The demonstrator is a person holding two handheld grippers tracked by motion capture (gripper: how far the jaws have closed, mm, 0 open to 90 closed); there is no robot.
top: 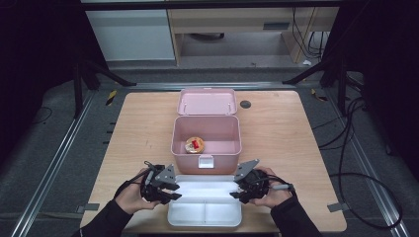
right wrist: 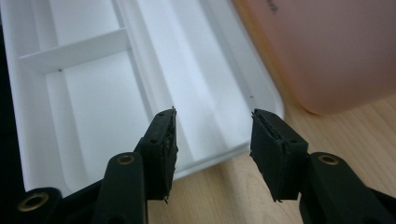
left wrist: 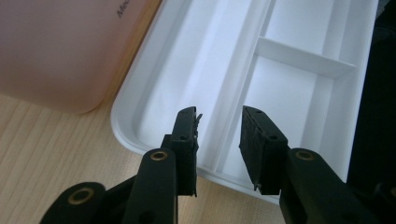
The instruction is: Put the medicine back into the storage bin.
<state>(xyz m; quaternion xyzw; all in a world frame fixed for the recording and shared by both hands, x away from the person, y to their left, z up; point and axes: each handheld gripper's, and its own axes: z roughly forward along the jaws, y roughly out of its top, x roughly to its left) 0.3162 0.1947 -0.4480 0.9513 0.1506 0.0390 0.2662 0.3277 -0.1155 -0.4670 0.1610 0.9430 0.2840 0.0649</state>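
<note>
Tray (top: 205,213) white, shallow, divider-split (glossy plastic); both tongs (left wrist: 218,135) (right wrist: 212,140) part-open above its ends, gripping nothing.

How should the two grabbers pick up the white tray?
Probably by its two short end rims, one gripper at each end. The white tray is wide, flat and shallow, so a two-ended hold should keep it level. The left gripper and right gripper already stand open at the ends, each able to straddle the thin raised rim from outside.
</note>
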